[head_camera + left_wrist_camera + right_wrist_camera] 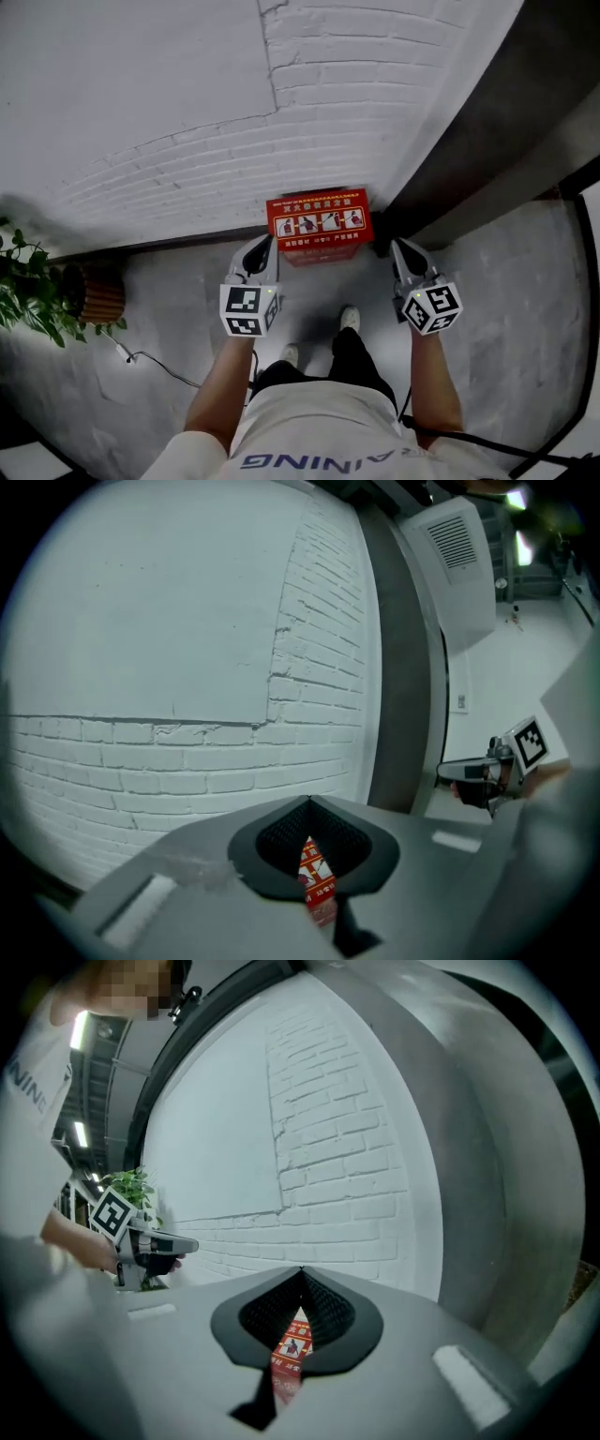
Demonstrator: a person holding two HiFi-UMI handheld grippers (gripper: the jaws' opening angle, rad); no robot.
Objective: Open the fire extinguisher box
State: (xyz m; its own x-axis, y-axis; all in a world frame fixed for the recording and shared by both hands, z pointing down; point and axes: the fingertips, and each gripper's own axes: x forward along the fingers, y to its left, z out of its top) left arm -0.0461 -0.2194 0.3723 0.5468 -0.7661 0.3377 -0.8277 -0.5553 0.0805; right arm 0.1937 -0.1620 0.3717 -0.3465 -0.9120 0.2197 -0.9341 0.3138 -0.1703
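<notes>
The fire extinguisher box [319, 228] is red, with white pictograms on its closed lid, and stands on the floor against the white brick wall [309, 103]. My left gripper [266, 247] hovers just in front of the box's left corner, jaws shut and empty. My right gripper [401, 249] hangs to the right of the box, apart from it, also shut on nothing. In the left gripper view only a red sliver of the box [316, 878] shows below the closed tips of the left gripper [309, 803]. The right gripper view shows the same sliver of box [292, 1344] under the right gripper [302, 1271].
A potted plant [28, 291] in a brown ribbed pot [97, 292] stands at the left by the wall, with a thin cable [155, 364] trailing on the floor. A dark pillar [497, 112] rises right of the box. The person's shoes [349, 319] are just behind the grippers.
</notes>
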